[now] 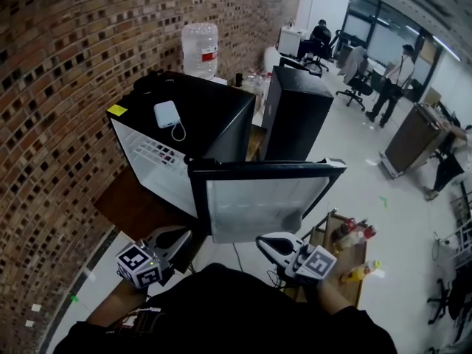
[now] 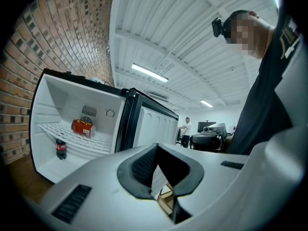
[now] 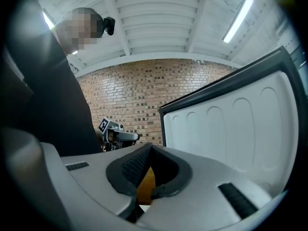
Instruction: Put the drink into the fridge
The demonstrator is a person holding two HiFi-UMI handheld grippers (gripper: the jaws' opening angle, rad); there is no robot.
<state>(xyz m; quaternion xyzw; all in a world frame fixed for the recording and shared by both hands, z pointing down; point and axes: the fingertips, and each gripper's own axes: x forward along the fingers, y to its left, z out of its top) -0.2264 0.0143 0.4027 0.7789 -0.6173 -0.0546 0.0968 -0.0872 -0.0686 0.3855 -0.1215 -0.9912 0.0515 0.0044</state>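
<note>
A black mini fridge (image 1: 218, 116) stands open against the brick wall, its door (image 1: 262, 198) swung out toward me. In the left gripper view a red can (image 2: 83, 127) lies on the wire shelf and a small dark cola bottle (image 2: 60, 148) stands below it. Several drink bottles (image 1: 352, 233) and a yellow bottle (image 1: 361, 271) lie on a wooden stand at the right. My left gripper (image 1: 179, 236) hangs low before the fridge, shut and empty. My right gripper (image 1: 267, 240) sits under the door's edge, also shut on nothing. Both grippers are well apart from the bottles.
A white power bank (image 1: 167, 114) lies on the fridge top. A water jug (image 1: 200, 49) stands behind it, a black cabinet (image 1: 295, 113) to its right. The door's white inner liner (image 3: 240, 124) fills the right gripper view. People stand in the far office.
</note>
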